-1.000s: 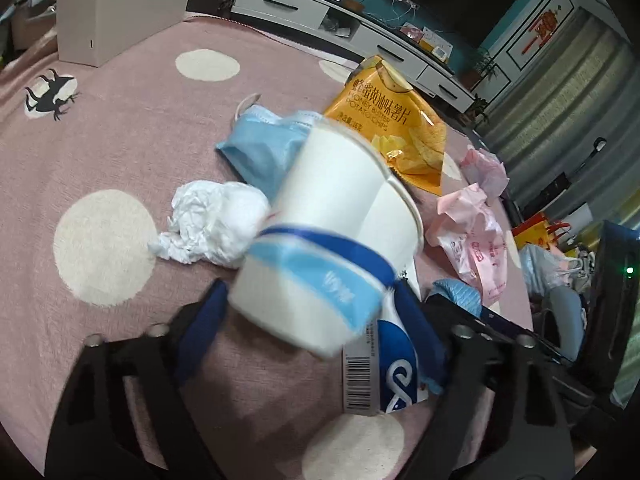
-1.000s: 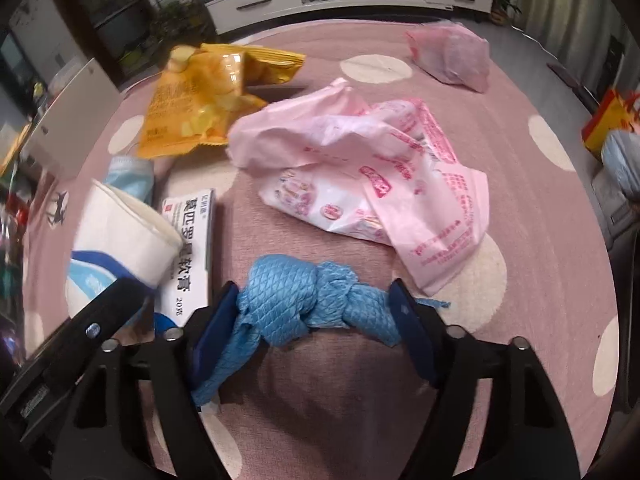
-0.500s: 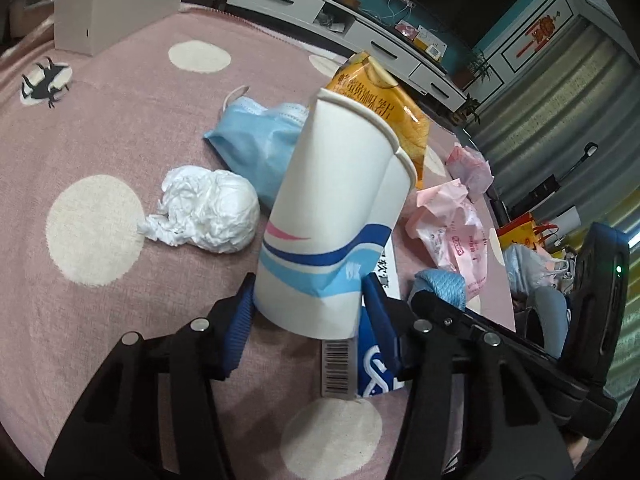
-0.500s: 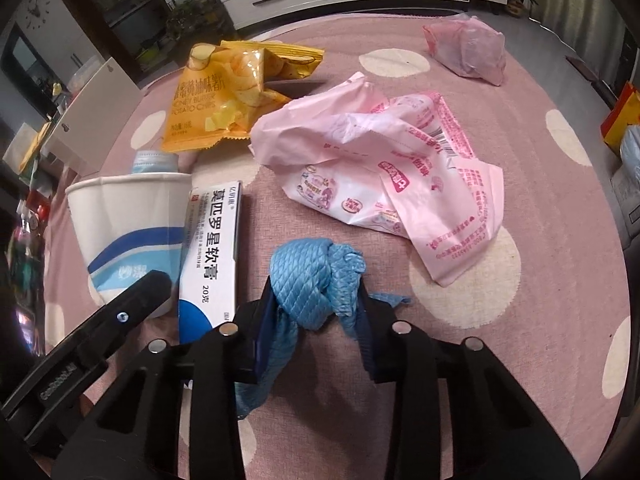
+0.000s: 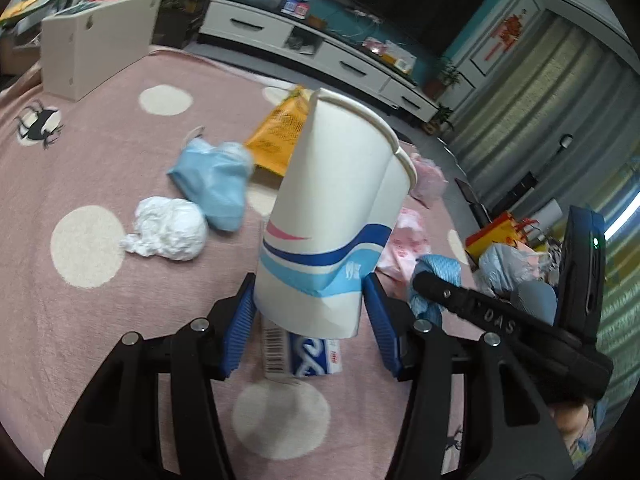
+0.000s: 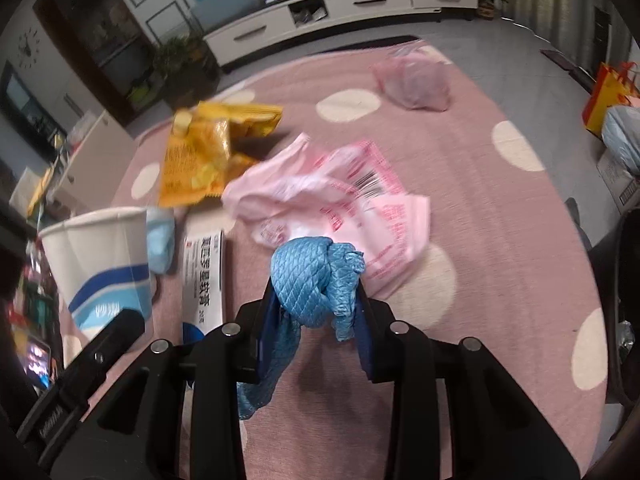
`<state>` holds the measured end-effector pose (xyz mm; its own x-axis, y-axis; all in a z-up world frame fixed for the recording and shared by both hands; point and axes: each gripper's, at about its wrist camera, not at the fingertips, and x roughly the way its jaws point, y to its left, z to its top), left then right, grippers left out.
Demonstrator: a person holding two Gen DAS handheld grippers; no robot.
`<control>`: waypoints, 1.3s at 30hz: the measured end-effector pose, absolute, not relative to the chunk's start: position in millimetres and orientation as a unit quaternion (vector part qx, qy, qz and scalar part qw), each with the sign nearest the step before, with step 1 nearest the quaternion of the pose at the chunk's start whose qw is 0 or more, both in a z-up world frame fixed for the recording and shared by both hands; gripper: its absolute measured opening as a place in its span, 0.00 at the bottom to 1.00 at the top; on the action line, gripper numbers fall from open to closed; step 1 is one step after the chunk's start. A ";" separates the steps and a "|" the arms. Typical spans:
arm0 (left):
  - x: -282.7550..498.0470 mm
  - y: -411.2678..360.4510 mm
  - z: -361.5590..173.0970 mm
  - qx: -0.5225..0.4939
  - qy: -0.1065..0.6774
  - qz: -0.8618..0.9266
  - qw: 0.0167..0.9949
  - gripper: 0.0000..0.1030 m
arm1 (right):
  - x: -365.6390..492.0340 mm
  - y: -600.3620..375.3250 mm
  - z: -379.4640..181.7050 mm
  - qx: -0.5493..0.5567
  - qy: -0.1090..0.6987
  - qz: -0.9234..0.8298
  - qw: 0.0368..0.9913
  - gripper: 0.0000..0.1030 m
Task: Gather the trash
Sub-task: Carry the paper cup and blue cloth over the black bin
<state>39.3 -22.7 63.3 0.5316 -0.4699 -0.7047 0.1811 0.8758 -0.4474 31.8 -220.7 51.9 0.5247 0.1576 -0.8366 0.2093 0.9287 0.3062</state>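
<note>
My left gripper point(image 5: 308, 320) is shut on a white paper cup point(image 5: 332, 220) with blue wave stripes and holds it upright above the pink rug; the cup also shows in the right wrist view point(image 6: 104, 260). My right gripper point(image 6: 316, 320) is shut on a knotted blue cloth point(image 6: 316, 280) and holds it lifted off the rug; the cloth also shows in the left wrist view point(image 5: 436, 276). A white and blue medicine box point(image 6: 204, 276) lies on the rug between the two grippers.
On the pink dotted rug point(image 5: 80, 340) lie a crumpled white tissue point(image 5: 168, 232), a blue face mask point(image 5: 212, 176), a yellow chip bag point(image 6: 200, 152), a pink printed plastic bag point(image 6: 340, 200) and a second pink bag point(image 6: 412, 80). A white box point(image 5: 92, 52) stands at the far left.
Both grippers closed and rose: the left took the cup from lying tilted to upright and lifted it, the right squeezed the blue cloth and lifted it off the rug.
</note>
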 end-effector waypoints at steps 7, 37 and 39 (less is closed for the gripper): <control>33.7 -36.6 64.4 -0.163 0.457 -0.195 0.853 0.53 | 20.7 -240.4 66.2 0.200 0.464 -0.036 0.862 0.34; 12.0 -65.9 88.6 -0.138 0.429 -0.242 0.859 0.53 | -6.2 -285.6 94.4 0.219 0.412 -0.106 0.878 0.35; 10.2 -68.6 90.9 -0.135 0.427 -0.246 0.860 0.53 | -8.3 -287.3 97.2 0.217 0.408 -0.111 0.880 0.35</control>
<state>10.2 -68.6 90.9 0.5146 -0.5380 -0.6677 0.3073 0.8427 -0.4421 -8.3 -287.3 97.2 0.6423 -0.0185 -0.7662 0.3726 0.8812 0.2910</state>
